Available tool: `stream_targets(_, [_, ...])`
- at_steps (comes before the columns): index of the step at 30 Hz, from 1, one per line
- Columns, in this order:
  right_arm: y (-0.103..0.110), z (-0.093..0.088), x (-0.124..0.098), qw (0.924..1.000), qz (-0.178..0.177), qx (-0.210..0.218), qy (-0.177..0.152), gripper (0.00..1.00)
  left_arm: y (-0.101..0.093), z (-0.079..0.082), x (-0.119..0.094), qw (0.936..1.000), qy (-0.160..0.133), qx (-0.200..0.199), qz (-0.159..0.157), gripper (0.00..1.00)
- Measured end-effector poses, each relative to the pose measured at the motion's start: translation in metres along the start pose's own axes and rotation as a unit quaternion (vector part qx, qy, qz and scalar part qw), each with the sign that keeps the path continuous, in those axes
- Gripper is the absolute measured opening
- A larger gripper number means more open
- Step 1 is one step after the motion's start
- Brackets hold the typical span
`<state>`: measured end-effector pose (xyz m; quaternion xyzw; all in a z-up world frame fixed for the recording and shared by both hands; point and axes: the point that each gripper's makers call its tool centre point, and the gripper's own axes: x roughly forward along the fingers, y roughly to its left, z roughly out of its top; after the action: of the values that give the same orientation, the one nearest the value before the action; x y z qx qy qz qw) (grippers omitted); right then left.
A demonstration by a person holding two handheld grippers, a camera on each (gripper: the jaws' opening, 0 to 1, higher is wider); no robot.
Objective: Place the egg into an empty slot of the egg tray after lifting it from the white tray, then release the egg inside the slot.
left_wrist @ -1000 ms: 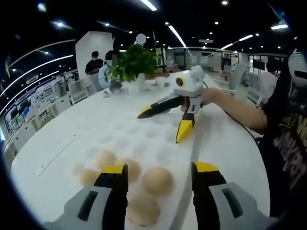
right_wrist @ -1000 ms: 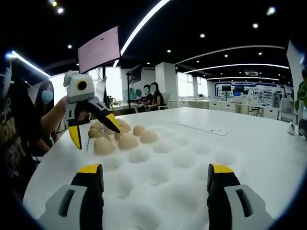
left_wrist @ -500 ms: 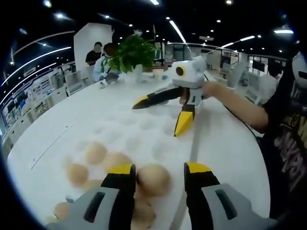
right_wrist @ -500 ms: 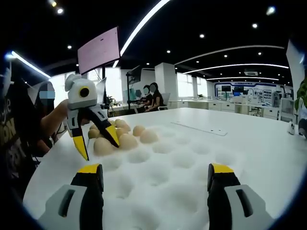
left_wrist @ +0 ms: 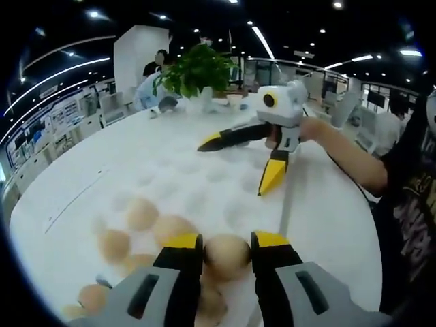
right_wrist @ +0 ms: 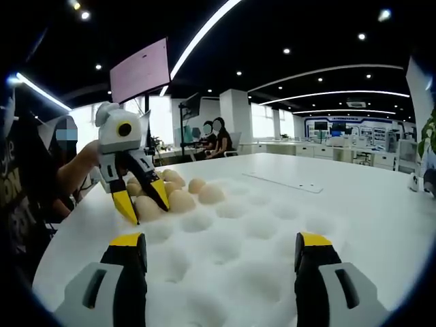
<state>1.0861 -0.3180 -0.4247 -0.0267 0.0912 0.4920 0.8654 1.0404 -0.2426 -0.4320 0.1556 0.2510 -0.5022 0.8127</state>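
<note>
The left gripper (left_wrist: pixel 227 246) has its yellow-tipped jaws drawn in on either side of an egg (left_wrist: pixel 227 255), both tips touching or very nearly touching its shell, so the jaws look clamped on it. That egg sits among other eggs (left_wrist: pixel 142 214) lying in the white tray (left_wrist: pixel 204 184) just left of and below the jaws; its dimpled slots ahead of the jaws hold nothing. Beyond those slots, well ahead of the left jaws, the right gripper (left_wrist: pixel 242 160) reaches in from the right in a person's hand (left_wrist: pixel 306 129), its jaws spread wide. A potted plant (left_wrist: pixel 194 71) stands on the far edge of the bench (left_wrist: pixel 327 211).

In the right gripper view, the right gripper (right_wrist: pixel 221 248) holds its own jaws wide apart over bare slots of the tray (right_wrist: pixel 272 231), with nothing between them. To the left of them, the left gripper (right_wrist: pixel 144 201) points down into the cluster of eggs (right_wrist: pixel 208 193), its tips close together around one, though the egg between them is mostly hidden.
</note>
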Motion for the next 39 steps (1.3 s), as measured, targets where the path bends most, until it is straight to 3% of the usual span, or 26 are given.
stream_targets(19, [0.0003,-0.001,-0.001,1.0,-0.002,0.0,0.001,0.93,-0.0047,0.0014,0.0016,0.9999,-0.002,0.009,0.009,0.28])
stream_targets(39, [-0.0013,-0.0003,0.0,1.0,-0.002,0.001,-0.001,0.93,-0.0033,0.0026,0.0009,0.9998,0.005,-0.016,0.009,0.28])
